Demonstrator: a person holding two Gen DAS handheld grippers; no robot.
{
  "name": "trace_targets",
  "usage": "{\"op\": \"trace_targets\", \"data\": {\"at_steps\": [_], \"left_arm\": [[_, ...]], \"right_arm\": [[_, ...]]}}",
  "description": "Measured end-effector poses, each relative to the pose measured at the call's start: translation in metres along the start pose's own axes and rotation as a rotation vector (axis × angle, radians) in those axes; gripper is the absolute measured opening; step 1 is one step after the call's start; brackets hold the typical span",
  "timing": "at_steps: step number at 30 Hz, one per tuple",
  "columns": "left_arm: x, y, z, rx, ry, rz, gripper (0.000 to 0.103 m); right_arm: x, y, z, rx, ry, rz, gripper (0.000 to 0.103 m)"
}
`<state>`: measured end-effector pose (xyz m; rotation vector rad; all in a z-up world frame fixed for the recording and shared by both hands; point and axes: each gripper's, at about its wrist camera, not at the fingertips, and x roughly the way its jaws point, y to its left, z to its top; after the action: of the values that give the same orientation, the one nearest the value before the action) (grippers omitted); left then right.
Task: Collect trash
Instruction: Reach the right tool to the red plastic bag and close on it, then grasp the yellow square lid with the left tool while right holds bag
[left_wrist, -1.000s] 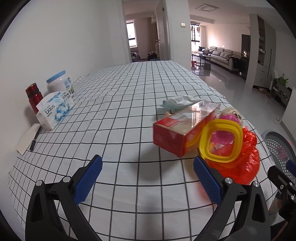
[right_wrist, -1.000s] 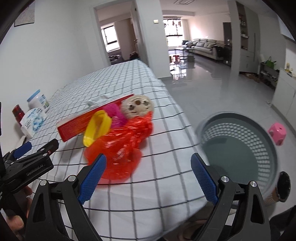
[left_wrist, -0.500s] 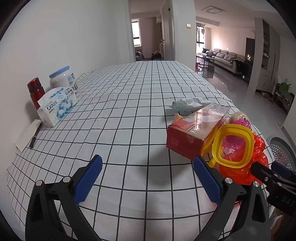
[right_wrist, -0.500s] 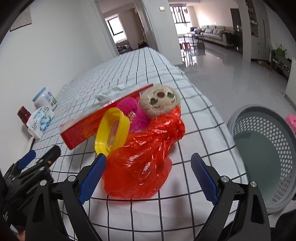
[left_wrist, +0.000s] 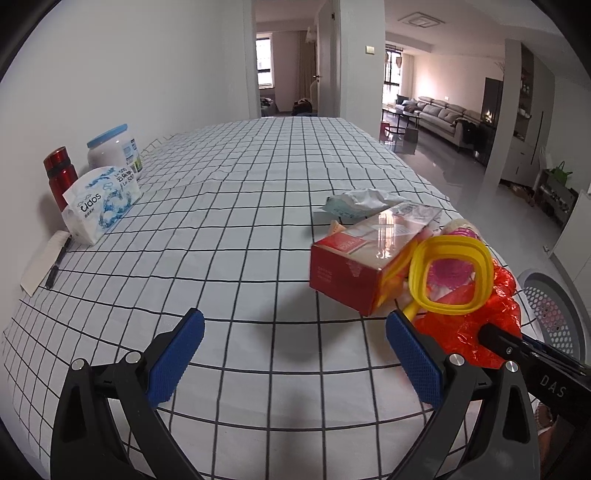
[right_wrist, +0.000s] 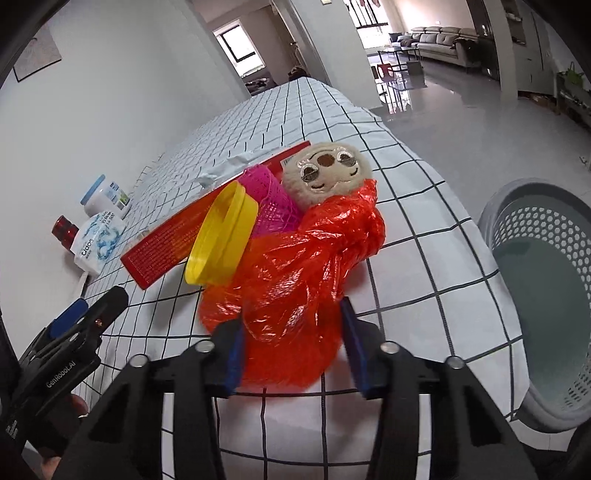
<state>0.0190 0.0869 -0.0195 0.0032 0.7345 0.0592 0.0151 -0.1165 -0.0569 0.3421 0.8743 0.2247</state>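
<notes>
A crumpled red plastic bag (right_wrist: 295, 280) lies near the table's right edge. My right gripper (right_wrist: 293, 350) has its jaws closing on the bag's near end, and the blue pads press into it from both sides. Behind the bag lean a yellow ring-shaped lid (right_wrist: 221, 240), a pink mesh piece (right_wrist: 273, 199), a round plush face (right_wrist: 325, 173) and a long red box (left_wrist: 354, 266). A crumpled white wrapper (left_wrist: 358, 201) lies beyond the box. My left gripper (left_wrist: 295, 358) hovers open over bare checked cloth to the left of the pile, holding nothing.
A grey perforated basket (right_wrist: 546, 266) stands on the floor just off the table's right edge. At the far left by the wall are a tissue pack (left_wrist: 99, 203), a red bottle (left_wrist: 59, 177), a blue-lidded white jar (left_wrist: 114, 151) and a pen on paper (left_wrist: 55, 266).
My right gripper came forward and down onto the red bag, and its jaws went from wide open to closed around it. The left gripper stayed put.
</notes>
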Motion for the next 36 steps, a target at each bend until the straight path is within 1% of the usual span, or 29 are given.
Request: {"op": "trace_targets", "data": {"at_steps": [1,7,16,22,25,29,32,36], "left_arm": [[-0.001,-0.003,-0.001,0.003,0.0,-0.01,0.097],[-0.005,-0.021,-0.005,0.028,0.013,-0.078,0.097],[-0.005,-0.05,-0.013,0.054,0.044,-0.154,0.097],[-0.002,-0.068,-0.021,0.066,0.089,-0.219,0.097],[0.003,-0.077,-0.025,0.07,0.105,-0.225,0.097],[0.016,-0.088,-0.027,0.075,0.149,-0.227,0.097],[0.026,-0.096,-0.028,0.085,0.171,-0.202,0.097],[0.035,-0.105,-0.03,0.105,0.191,-0.194,0.096]], "right_arm": [[-0.004,-0.001,-0.002,-0.004,-0.005,-0.004,0.031],[-0.023,-0.01,-0.008,-0.007,-0.024,-0.032,0.02],[-0.06,-0.037,-0.019,0.02,-0.086,-0.092,0.017],[-0.077,-0.057,-0.022,0.059,-0.121,-0.118,0.017],[-0.083,-0.065,-0.023,0.068,-0.137,-0.131,0.017],[-0.088,-0.073,-0.024,0.079,-0.15,-0.138,0.017],[-0.09,-0.079,-0.026,0.086,-0.154,-0.142,0.017],[-0.087,-0.084,-0.027,0.098,-0.151,-0.137,0.017]]}}
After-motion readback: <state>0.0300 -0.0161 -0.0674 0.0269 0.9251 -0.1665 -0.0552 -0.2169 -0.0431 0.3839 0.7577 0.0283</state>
